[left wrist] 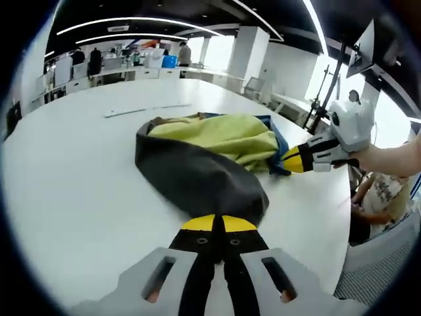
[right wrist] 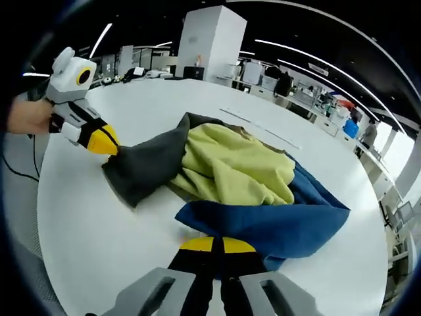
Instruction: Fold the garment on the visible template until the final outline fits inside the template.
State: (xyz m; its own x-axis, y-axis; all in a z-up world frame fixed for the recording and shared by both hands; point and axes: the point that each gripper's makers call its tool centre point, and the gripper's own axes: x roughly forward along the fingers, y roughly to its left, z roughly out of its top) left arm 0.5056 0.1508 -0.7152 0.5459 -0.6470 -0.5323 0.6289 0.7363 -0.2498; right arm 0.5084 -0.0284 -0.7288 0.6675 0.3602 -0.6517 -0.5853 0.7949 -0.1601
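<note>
The garment lies bunched on the white table (left wrist: 79, 191), with a dark grey part (left wrist: 197, 174), a yellow-green part (left wrist: 223, 135) and a blue part (right wrist: 276, 220). My left gripper (left wrist: 218, 222) is shut on the grey edge nearest it. It also shows in the right gripper view, where the left gripper (right wrist: 105, 141) pinches the grey corner (right wrist: 141, 168). My right gripper (right wrist: 218, 243) is shut on the blue hem. From the left gripper view, the right gripper (left wrist: 289, 160) is clamped on the blue edge behind the yellow-green fabric. A thin pale strip (left wrist: 148, 110) lies on the table beyond the garment.
The table's curved edge (left wrist: 329, 263) runs close on the right, with a seated person (left wrist: 375, 197) and a mesh chair (left wrist: 375, 276) just past it. A stand (left wrist: 325, 92) rises behind. Desks and people fill the far room (right wrist: 316, 92).
</note>
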